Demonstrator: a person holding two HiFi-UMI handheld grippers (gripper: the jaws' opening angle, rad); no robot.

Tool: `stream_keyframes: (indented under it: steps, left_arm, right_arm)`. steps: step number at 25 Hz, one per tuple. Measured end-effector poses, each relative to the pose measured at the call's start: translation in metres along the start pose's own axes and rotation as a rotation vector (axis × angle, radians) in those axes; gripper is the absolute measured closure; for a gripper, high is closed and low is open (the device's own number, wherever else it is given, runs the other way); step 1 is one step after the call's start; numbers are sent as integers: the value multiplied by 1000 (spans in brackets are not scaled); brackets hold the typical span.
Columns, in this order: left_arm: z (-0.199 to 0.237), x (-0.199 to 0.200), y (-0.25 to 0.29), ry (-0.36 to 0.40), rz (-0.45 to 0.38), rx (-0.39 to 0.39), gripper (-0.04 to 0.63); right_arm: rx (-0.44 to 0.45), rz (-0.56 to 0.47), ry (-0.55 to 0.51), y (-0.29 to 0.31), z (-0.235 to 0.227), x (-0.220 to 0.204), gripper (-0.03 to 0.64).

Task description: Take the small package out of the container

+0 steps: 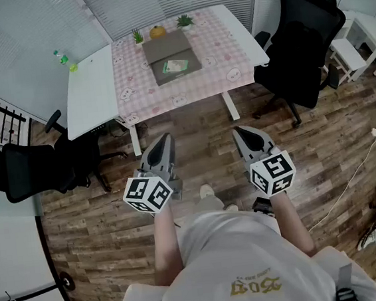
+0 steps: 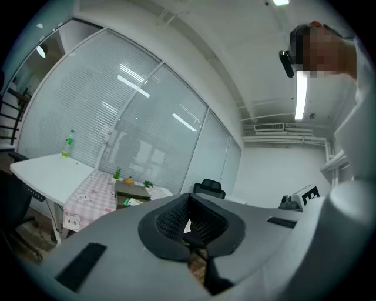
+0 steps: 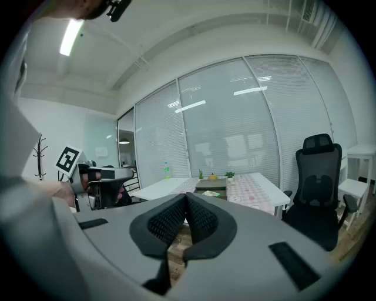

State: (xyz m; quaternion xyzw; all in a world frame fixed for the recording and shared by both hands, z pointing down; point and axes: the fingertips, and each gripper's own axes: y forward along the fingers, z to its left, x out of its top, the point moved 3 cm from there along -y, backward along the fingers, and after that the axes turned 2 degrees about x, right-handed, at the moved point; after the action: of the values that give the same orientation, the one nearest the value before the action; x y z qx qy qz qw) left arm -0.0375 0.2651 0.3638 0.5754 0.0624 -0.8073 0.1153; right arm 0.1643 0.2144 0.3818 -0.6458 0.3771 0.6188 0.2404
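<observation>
A flat brown container (image 1: 173,58) lies open on the pink-checked table (image 1: 217,43) at the far side of the room. Inside it sits the small green-and-white package (image 1: 176,65). I stand well back from the table on the wooden floor. My left gripper (image 1: 166,137) and right gripper (image 1: 237,131) are held out side by side at waist height, both shut and empty, pointing toward the table. In the left gripper view the container (image 2: 133,193) shows far off beyond the closed jaws (image 2: 189,222). The right gripper view shows the container (image 3: 210,186) past its shut jaws (image 3: 185,204).
A white desk (image 1: 90,90) with a green bottle (image 1: 62,57) adjoins the table's left side. Black office chairs stand at the right (image 1: 303,34) and left (image 1: 30,171). Small plants and an orange object (image 1: 157,31) sit behind the container. A white cable (image 1: 351,176) runs across the floor at right.
</observation>
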Motion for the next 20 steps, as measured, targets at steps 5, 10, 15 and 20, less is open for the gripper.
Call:
stream_keyframes:
  steps: [5, 10, 15, 20]
  left_arm:
    - [10, -2, -20, -23, 5, 33, 581]
    - [5, -2, -31, 1, 2, -1, 546]
    - [5, -1, -28, 41, 22, -44, 210]
    - [10, -4, -18, 74, 57, -54, 198]
  right_arm:
    - [5, 1, -14, -2, 16, -1, 604]
    - [-21, -12, -23, -4, 24, -4, 604]
    - [32, 17, -36, 1, 30, -8, 282]
    - [33, 32, -38, 9, 20, -10, 261]
